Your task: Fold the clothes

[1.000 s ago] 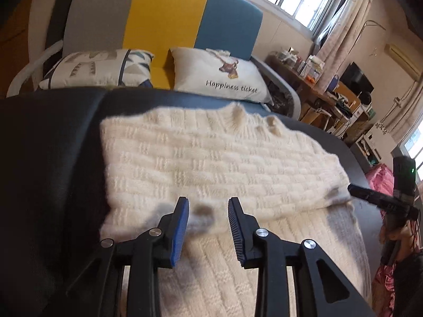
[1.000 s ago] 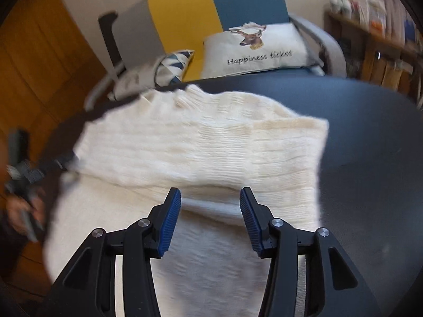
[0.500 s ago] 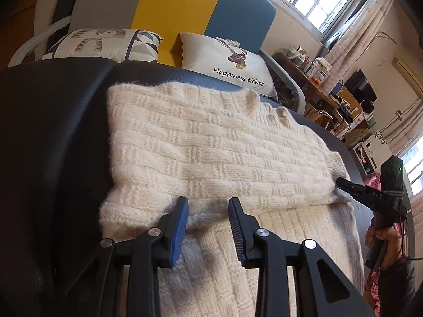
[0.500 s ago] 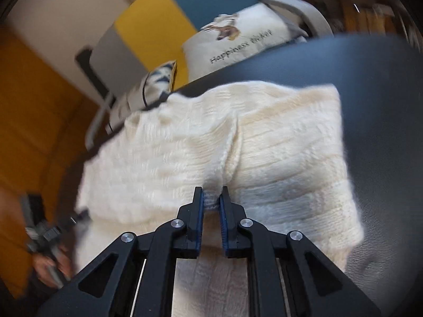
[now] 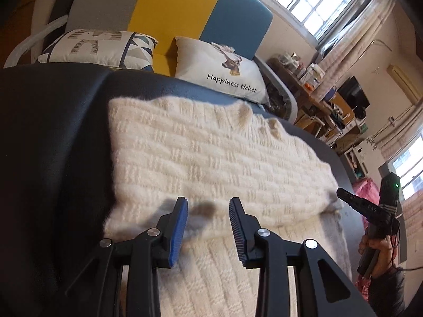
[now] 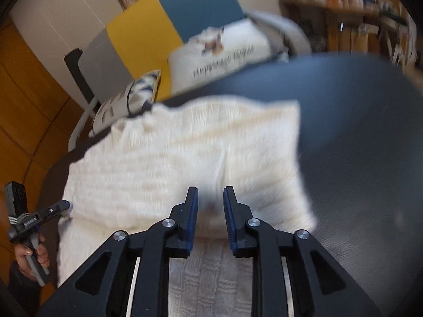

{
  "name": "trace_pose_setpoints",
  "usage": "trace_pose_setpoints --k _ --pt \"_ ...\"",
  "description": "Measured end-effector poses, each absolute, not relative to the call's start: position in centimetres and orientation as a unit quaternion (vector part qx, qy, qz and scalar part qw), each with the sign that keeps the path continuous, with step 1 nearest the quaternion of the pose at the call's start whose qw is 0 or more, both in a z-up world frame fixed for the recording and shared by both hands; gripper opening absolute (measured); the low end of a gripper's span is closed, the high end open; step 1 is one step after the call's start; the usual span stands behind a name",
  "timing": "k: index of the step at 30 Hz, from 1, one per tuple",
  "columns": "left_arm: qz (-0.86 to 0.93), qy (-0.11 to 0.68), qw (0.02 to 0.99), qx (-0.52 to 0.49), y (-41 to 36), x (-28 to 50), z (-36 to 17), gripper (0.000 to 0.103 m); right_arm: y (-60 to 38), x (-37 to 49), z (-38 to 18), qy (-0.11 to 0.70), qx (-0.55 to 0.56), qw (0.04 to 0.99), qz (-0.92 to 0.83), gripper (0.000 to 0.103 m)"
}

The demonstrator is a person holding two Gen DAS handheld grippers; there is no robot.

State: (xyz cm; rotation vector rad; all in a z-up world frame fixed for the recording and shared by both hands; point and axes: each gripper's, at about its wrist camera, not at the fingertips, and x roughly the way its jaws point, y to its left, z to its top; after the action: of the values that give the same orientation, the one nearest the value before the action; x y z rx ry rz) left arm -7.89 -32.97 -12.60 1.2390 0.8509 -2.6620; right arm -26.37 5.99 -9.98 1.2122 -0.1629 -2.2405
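A cream knitted sweater (image 5: 211, 158) lies folded over itself on the dark table (image 5: 53, 132). My left gripper (image 5: 208, 200) stands open just above the folded layer's near edge, close to its left corner, with nothing pinched. The right wrist view is blurred. In it my right gripper (image 6: 210, 189) has its jaws opening over the same sweater (image 6: 185, 145); the fold's edge lies under the gap and the pads do not press it. Each gripper shows in the other's view: the right one (image 5: 343, 194) at the sweater's right corner, the left one (image 6: 62, 204) at its left side.
Behind the table (image 6: 357, 132) stands a grey, yellow and blue sofa (image 5: 174, 8) with a "Happiness ticket" pillow (image 5: 224, 71) and a patterned pillow (image 5: 100, 47). A cluttered desk (image 5: 317, 100) is at the right. A person's hand (image 5: 378, 245) holds the right gripper's handle.
The right gripper closed on the sweater's folded edge half a second ago, bunching it, and has since parted its jaws and let the cloth go. The left gripper stayed open.
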Motion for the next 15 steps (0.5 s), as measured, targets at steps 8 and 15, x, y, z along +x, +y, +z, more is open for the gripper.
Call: trace_pose_setpoints --k 8,15 --pt "-0.868 0.243 0.068 0.427 -32.5 -10.2 -14.8 0.033 -0.2 -28.1 -11.5 0.014 0.468 0.327 -0.821 0.022" --pt "-0.898 0.215 0.048 0.382 -32.7 -9.8 -11.1 0.034 -1.2 -28.0 -11.2 0.071 0.437 0.314 -0.839 0.023"
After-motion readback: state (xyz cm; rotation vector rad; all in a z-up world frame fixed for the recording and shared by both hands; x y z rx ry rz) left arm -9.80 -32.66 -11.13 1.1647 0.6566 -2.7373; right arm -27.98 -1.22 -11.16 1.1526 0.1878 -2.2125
